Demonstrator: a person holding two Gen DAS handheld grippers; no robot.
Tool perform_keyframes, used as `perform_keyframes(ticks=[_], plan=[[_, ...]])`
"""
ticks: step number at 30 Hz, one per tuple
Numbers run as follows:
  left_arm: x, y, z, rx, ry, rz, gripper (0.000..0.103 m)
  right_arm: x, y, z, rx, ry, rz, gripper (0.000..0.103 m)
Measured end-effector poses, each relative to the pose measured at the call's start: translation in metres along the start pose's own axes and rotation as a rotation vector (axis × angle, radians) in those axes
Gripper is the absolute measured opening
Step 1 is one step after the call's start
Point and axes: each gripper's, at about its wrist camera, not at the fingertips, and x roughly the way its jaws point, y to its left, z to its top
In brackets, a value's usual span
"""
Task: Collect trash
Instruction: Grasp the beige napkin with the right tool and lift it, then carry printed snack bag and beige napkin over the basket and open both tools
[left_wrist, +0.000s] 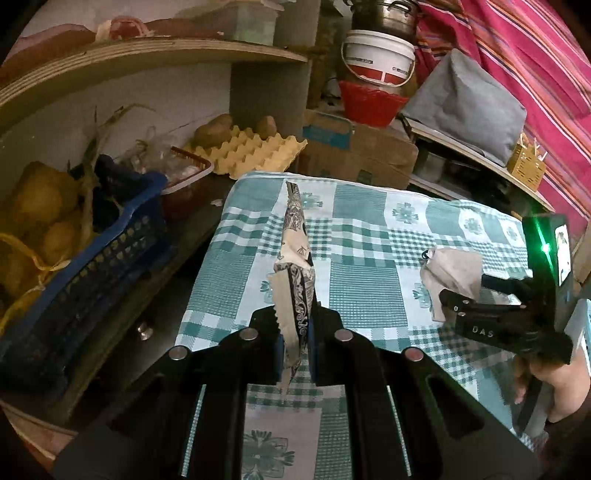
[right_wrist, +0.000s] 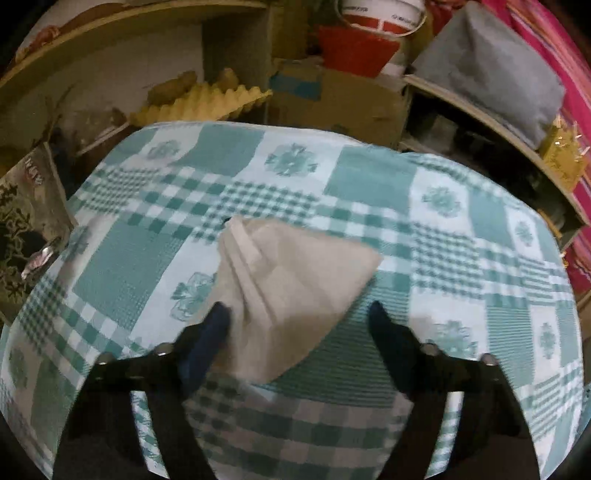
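The left gripper has its fingers clamped on a printed wrapper. The right gripper has fingers wide, a crumpled tissue between them on the desk; closing off-centre could pinch the cloth beyond.

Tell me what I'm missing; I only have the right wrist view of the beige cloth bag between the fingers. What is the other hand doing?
Observer: The left gripper is shut on a patterned wrapper, held upright over the checked tablecloth.
Operator: Has the right gripper clamped the bag?
Observer: No. In the left wrist view the right gripper is open, its fingers either side of the beige bag, which lies on the cloth.
Operator: Anything left of the table?
Observer: A blue basket with yellowish produce.
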Motion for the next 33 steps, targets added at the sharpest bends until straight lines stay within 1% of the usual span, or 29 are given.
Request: perform_keyframes(ticks=[1,2,3,5,8,11,14,19,23,26,30,33], plan=[[0.000,0.000,0.000,0.000,0.002,0.000,0.008,0.000,0.000,0.000,0.001,0.002,0.016,0.063],[0.001,-0.001,0.000,0.003,0.003,0.001,0.008,0.000,0.000,0.000,0.001,0.006,0.046,0.054],[0.000,-0.002,-0.001,0.005,0.003,0.002,0.008,0.000,0.001,0.001,-0.002,0.009,0.058,0.049],[0.000,-0.006,0.000,0.011,0.003,0.004,0.008,-0.004,0.005,0.000,-0.022,0.004,0.064,0.033],[-0.004,-0.010,0.000,0.015,-0.002,0.000,0.008,-0.012,0.005,-0.003,-0.044,-0.011,0.053,0.021],[-0.010,-0.018,0.001,0.019,-0.014,-0.007,0.008,-0.022,-0.007,-0.004,-0.037,-0.029,0.048,0.018],[-0.016,-0.025,0.003,0.025,-0.024,-0.019,0.008,-0.034,-0.023,-0.005,-0.025,-0.047,0.036,0.018],[-0.025,-0.043,0.006,0.048,-0.039,-0.040,0.008,-0.068,-0.069,-0.016,0.017,-0.089,-0.011,0.018],[-0.030,-0.063,0.007,0.071,-0.045,-0.065,0.008,-0.099,-0.116,-0.036,0.071,-0.122,-0.054,0.018],[-0.033,-0.083,0.005,0.097,-0.049,-0.081,0.008,-0.115,-0.148,-0.053,0.114,-0.129,-0.080,0.018],[-0.038,-0.109,0.001,0.130,-0.058,-0.093,0.008,-0.139,-0.199,-0.083,0.175,-0.138,-0.132,0.018],[-0.040,-0.127,-0.002,0.135,-0.061,-0.114,0.008,-0.155,-0.235,-0.103,0.221,-0.152,-0.179,0.018]])
